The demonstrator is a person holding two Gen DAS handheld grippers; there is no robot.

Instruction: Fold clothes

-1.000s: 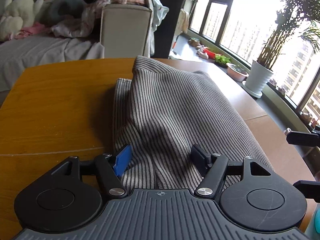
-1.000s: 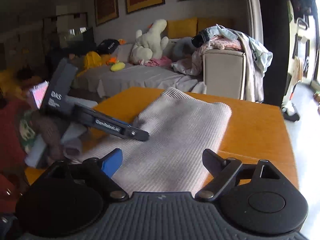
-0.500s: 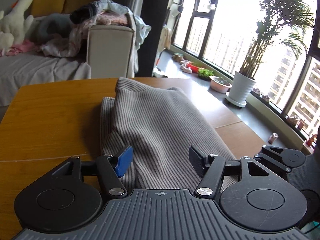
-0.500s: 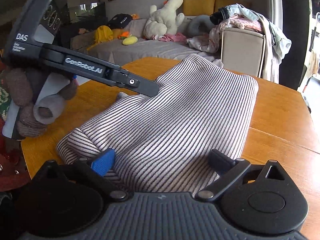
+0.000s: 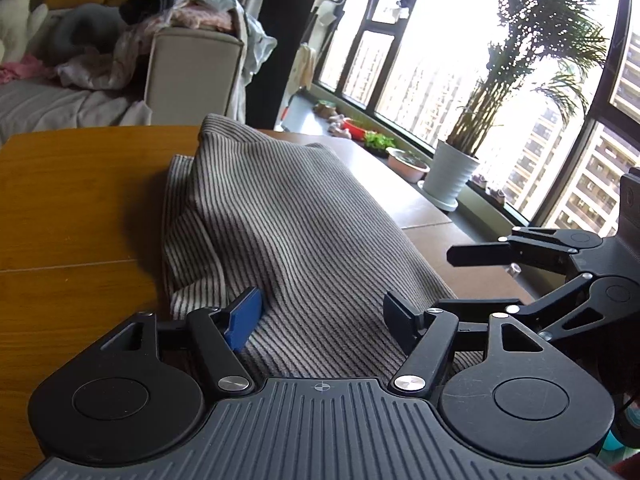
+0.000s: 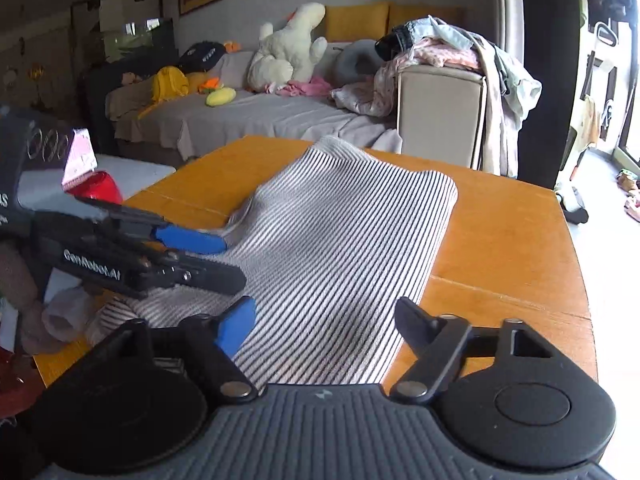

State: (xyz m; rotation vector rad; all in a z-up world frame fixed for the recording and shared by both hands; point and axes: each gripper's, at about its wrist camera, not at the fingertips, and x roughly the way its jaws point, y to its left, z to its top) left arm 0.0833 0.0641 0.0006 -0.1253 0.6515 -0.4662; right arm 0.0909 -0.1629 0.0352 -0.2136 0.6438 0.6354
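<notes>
Striped cloth lies between the wide-apart jaws of the left gripper, and nothing is pinched. The right gripper is spread wide too, with the same cloth's near edge between its jaws. Farther out, the cloth lies in a long folded shape on the wooden table, bumpy on one side. If the jaws close on only the top layer, the fold could slide open. The near edge sits close to the table's end and could slip off.
</notes>
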